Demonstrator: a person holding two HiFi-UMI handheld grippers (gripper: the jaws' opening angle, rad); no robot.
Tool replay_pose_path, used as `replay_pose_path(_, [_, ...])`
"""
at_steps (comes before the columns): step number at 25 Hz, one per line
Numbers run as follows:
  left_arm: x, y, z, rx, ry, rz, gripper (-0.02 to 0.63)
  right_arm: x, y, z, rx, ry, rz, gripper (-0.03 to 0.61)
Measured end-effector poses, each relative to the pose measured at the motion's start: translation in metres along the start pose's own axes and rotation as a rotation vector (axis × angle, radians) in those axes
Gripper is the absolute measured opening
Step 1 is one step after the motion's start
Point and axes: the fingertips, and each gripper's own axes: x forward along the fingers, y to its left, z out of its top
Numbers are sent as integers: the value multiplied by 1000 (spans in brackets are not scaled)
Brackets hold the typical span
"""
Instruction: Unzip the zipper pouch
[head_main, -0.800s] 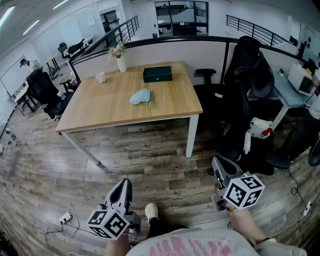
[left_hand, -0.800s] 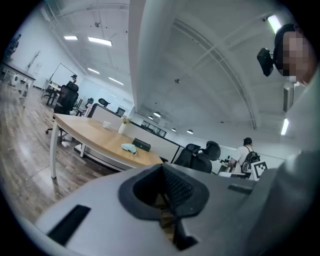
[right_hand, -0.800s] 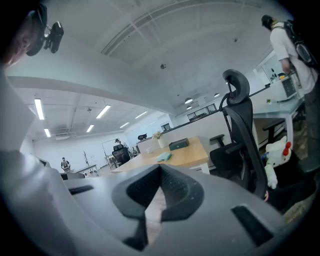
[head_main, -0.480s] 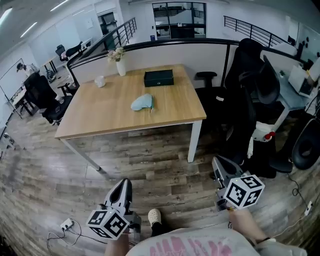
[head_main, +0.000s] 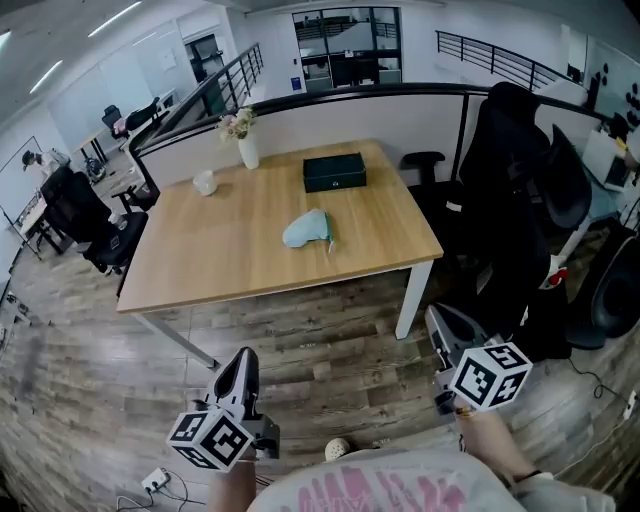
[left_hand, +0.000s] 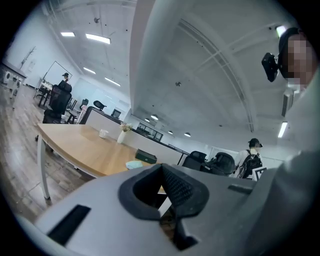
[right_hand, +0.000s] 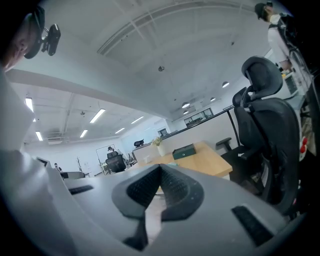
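In the head view, the light blue soft zipper pouch (head_main: 308, 229) lies near the middle of the light brown wooden counter with white legs (head_main: 225, 255). A black flat box (head_main: 335, 172) sits behind the pouch, nearer the far edge. A white vase with flowers (head_main: 248, 150) and a small white cup (head_main: 205, 183) stand near the far left corner. A tall black office chair (head_main: 520, 200) stands to the right of the counter. The left gripper (head_main: 243, 358) and the right gripper (head_main: 440, 322) are low down over the grey-brown wood floor (head_main: 300, 330), well apart from the counter and the pouch. In the left gripper view, the left gripper (left_hand: 162, 172) is clenched tight with nothing in it. Past it you can see the counter (left_hand: 85, 150), the pouch (left_hand: 134, 164) and the box (left_hand: 146, 156). In the right gripper view, the right gripper (right_hand: 160, 172) is clenched tight too and holds nothing. The box (right_hand: 183, 151) and the vase (right_hand: 161, 149) show on the counter (right_hand: 210, 161), and the chair (right_hand: 270, 125) is close on the right.
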Motion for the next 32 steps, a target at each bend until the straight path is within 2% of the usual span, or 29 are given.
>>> replay_pose_path(3, [16, 27, 8, 6, 21, -18, 2, 24, 9, -8, 33, -16, -24, -3])
replay_pose_path(7, [37, 55, 1, 2, 70, -36, 2, 51, 11, -27, 85, -22, -50, -3])
replay_pose_path(12, [57, 77, -15, -6, 135, -45, 2, 74, 7, -59, 86, 89, -116, -3])
replay_pose_path(18, [89, 94, -33, -44, 219, -97, 2, 108, -8, -79, 123, 165, -166, -3])
replay_pose_path(21, [111, 103, -34, -66, 236, -109, 2, 135, -17, -77, 127, 177, -167, -3])
replay_pose_path(32, [230, 125, 2, -107, 201, -105, 2, 270, -66, -35, 118, 214, -105, -3])
